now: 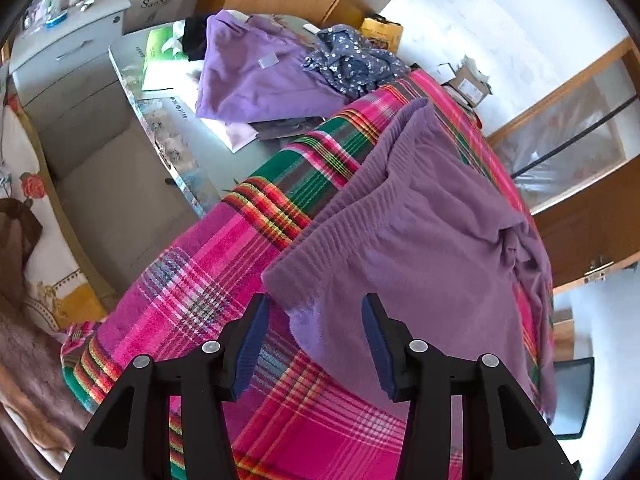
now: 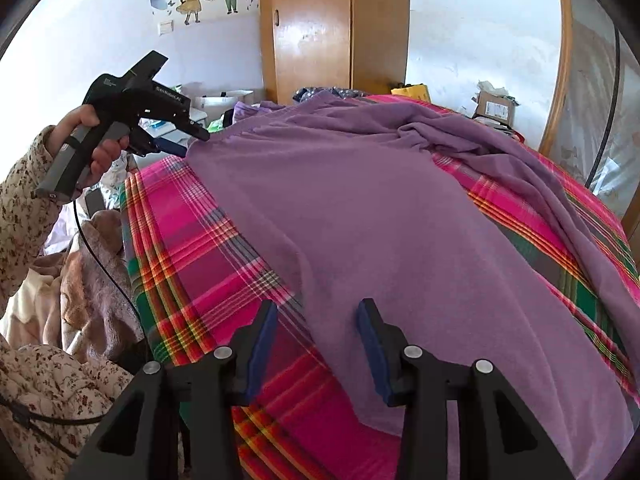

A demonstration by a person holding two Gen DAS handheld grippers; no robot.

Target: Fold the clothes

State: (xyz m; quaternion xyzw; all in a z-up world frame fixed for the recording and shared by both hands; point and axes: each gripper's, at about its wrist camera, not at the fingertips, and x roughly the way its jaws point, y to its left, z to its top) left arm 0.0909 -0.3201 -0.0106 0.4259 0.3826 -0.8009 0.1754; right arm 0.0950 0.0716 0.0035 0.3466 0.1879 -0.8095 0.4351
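Jaws spread on both sides, nothing pinched yet — the left gripper (image 1: 316,344) hovers with its blue pads straddling the ribbed hem corner of the purple sweater (image 1: 420,220), cloth between them but not pressed. The right gripper (image 2: 316,344) stands just as wide, one pad over the plaid blanket (image 2: 192,248), the other over the garment's near edge, so that edge runs right up through the gap. The sweater lies spread flat on the blanket-covered bed, its long axis stretching away from the right gripper towards the left one, which shows at the far corner in a hand (image 2: 100,152) with a floral sleeve. One sleeve of the garment is bunched along the far side. So each hand has its own end — left at the hem, right at the opposite end — and both corners lie just ahead of the pads. My read: a short dip and a squeeze would secure both before any fold. More clothes wait on the worktop (image 1: 132,76) beyond.
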